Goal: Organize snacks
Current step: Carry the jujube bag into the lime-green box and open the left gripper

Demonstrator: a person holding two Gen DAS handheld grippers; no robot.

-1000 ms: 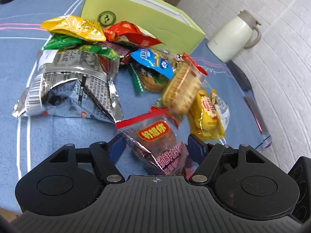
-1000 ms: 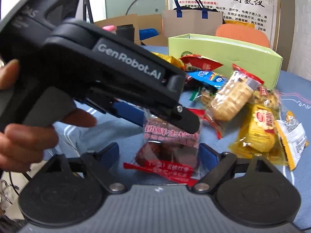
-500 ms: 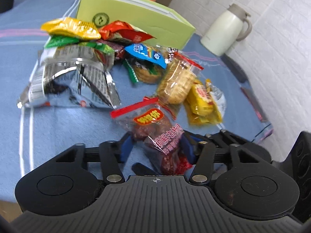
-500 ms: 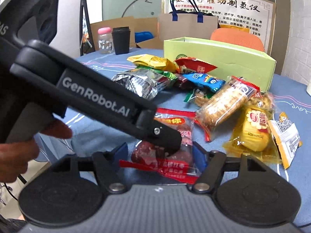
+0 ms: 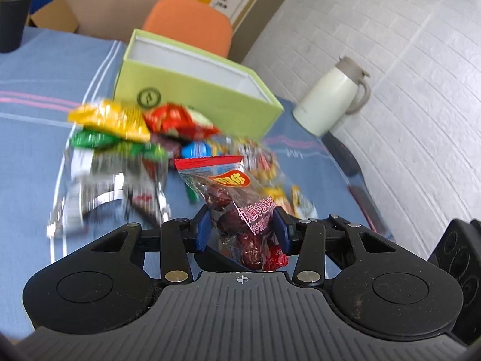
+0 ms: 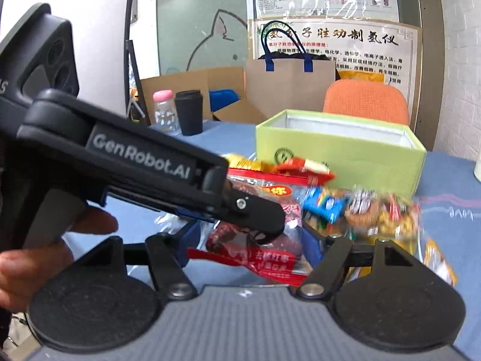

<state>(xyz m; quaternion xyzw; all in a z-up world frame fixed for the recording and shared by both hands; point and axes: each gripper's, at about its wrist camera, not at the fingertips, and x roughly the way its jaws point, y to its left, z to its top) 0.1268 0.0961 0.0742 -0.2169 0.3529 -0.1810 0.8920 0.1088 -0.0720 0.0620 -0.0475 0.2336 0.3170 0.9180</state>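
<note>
A clear bag of red dates with a red top seal is held off the table between both grippers. My left gripper is shut on it. My right gripper is shut on the same bag from the opposite end; the left gripper's body crosses the right wrist view. A pile of mixed snack packets lies on the blue tablecloth below. An open lime-green box stands behind the pile, also shown in the right wrist view.
A white thermos jug stands at the right of the box near the wall. An orange chair is behind the table. A black cup and a pink-lidded bottle stand far left.
Both grippers closed on the date bag and lifted it off the table. The snack pile now sits lower and farther away, and the box interior has come into view.
</note>
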